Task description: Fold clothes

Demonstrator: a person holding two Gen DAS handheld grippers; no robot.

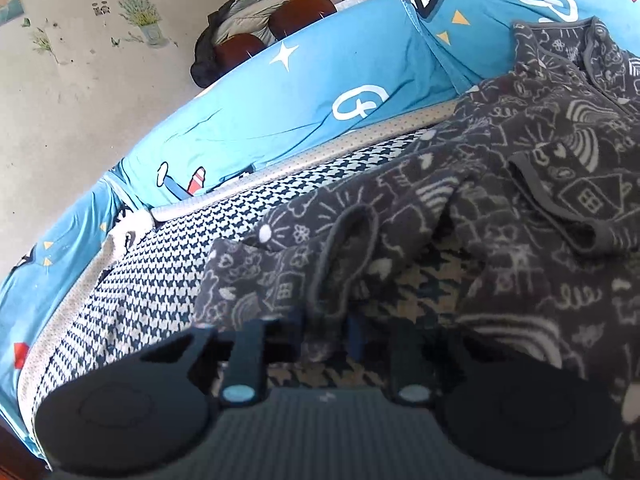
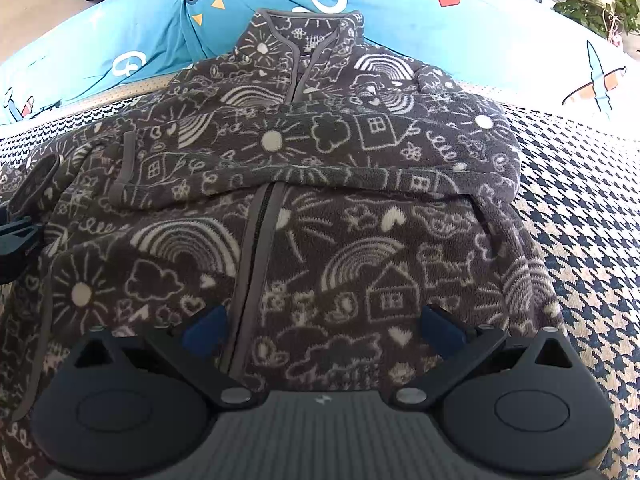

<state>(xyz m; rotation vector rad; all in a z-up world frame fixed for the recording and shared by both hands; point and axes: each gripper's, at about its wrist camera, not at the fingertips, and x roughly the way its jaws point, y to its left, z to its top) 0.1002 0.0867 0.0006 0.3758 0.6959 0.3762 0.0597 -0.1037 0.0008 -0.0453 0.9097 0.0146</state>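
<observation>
Currently I read the fleece jacket [image 2: 320, 200] as lying front-up on the houndstooth bed cover [image 2: 580, 240], collar toward the blue printed quilt [image 2: 400, 20], zipper running down the middle. One sleeve [image 2: 300, 152] lies folded across the chest, its grey-bound cuff ending near the left side. My left tool [image 1: 324, 328] has its fingers drawn close together on a raised fold of fleece at the jacket's left edge, pinching the jacket; in the right wrist view that same tool shows at the far left of the frame, beside the garment. My right tool [image 2: 320, 328] hovers over the lower hem with its fingers spread wide, gripping nothing. I judge the step in hand to be the fold of the left side or left sleeve, the sleeve already across the chest being one fold in place. The next move calls for carrying the pinched edge over the body toward the zipper line while keeping the layer flat, and the right tool can pin the hem so that the body does not slide. Material: thick, soft, napped fleece, dark grey with white doodle print; it bunches readily and holds rounded folds, not sharp creases.
</observation>
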